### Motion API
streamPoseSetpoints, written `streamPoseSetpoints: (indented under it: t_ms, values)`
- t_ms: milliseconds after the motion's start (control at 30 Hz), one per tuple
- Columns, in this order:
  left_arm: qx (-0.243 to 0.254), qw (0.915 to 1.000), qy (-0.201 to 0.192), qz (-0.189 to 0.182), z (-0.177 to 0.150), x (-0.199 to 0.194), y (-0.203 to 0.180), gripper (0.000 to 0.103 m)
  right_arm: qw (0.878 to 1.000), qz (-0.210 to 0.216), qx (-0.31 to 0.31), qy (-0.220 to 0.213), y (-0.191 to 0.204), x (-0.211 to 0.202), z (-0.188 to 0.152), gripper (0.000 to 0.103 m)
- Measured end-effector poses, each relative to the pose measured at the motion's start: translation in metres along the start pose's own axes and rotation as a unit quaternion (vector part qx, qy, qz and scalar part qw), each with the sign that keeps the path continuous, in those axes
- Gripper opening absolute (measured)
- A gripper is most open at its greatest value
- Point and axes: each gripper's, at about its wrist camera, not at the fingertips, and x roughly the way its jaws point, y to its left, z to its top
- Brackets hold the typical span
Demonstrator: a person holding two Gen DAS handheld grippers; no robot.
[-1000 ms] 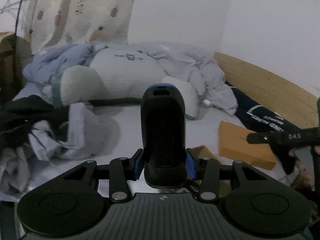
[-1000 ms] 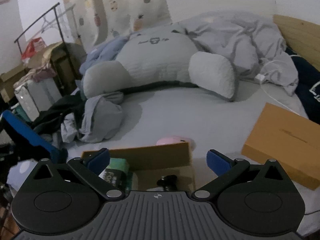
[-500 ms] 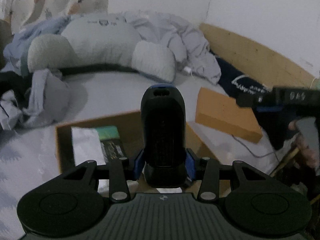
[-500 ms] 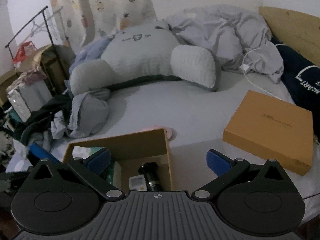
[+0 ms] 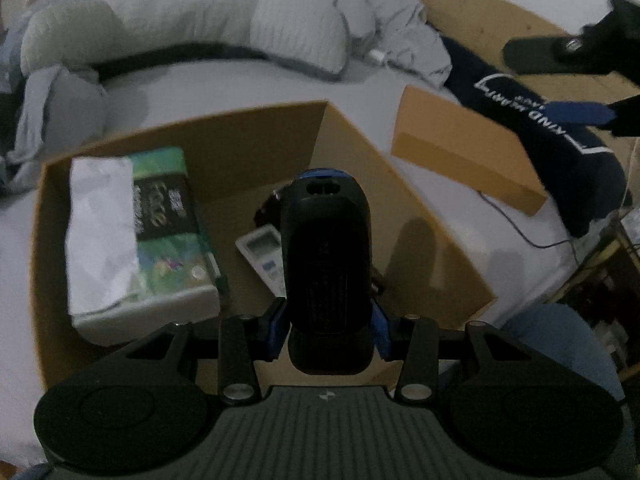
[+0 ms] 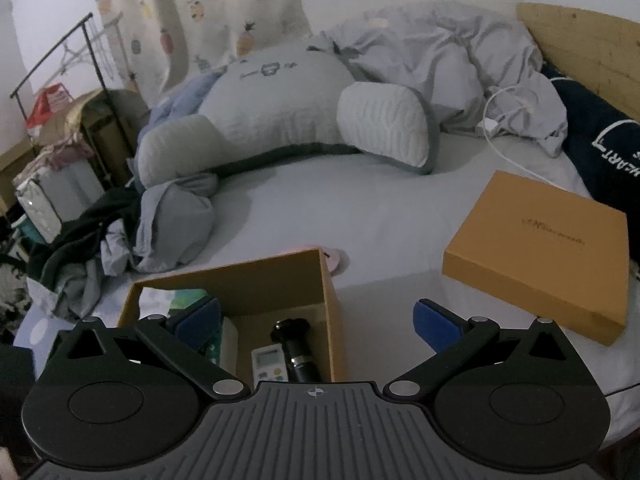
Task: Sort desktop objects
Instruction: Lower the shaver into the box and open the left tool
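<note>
Left claw (image 5: pixel 326 330) is clamped on a dark device with a blue tip (image 5: pixel 325 256), blue pads pressing both its sides. The device stands upright in centre frame of the left wrist view, hanging over the open cardboard box (image 5: pixel 352 136). Can't tell what the device is exactly; the frame is dim and a bit blurred.

Inside the box, left wrist view: a tissue pack (image 5: pixel 132 236) with green print fills the left half, a white remote (image 5: pixel 262 250) lies partly behind the held device, and a black object (image 5: pixel 270 204) shows just above it, mostly hidden.

Right claw (image 6: pixel 318 322) is spread wide, nothing between its blue pads. It sits low in the right wrist view, above the box's right wall (image 6: pixel 332 320). That view shows the same contents at lower centre: the remote (image 6: pixel 268 362) touching a black cylinder (image 6: pixel 296 344), tissue pack (image 6: pixel 188 300) at lower left behind the left pad.

The box sits on the bed (image 6: pixel 380 216). A pink object (image 6: pixel 338 258) peeks out just behind its far corner. A flat orange box (image 6: pixel 540 252) lies well apart, at right of frame. A big grey cushion (image 6: pixel 280 112) and a rumpled blanket (image 6: pixel 440 52) fill the upper centre. Dark navy garment (image 6: pixel 600 148) at the right edge, white charger cable (image 6: pixel 496 120) beside it. Clothes heap (image 6: pixel 120 232) at the left.
</note>
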Motion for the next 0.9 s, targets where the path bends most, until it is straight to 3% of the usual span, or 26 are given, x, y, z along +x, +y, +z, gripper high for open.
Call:
streamPoseSetpoints:
  t_ms: [233, 633, 900]
  values:
    - [-0.032, 0.9991, 0.027, 0.011, 0.0, 0.023, 0.003, 0.044, 1.0, -0.002, 0.008, 0.002, -0.01, 0.003, -0.001, 0.103]
    - [-0.093, 0.9949, 0.036, 0.014, 0.02, 0.039, 0.02, 0.044, 1.0, 0.0, 0.012, 0.005, -0.011, 0.005, -0.002, 0.103]
    - [-0.087, 0.9947, 0.043, 0.035, 0.023, 0.045, 0.023, 0.04, 1.0, -0.005, 0.01, 0.005, -0.01, 0.002, -0.002, 0.103]
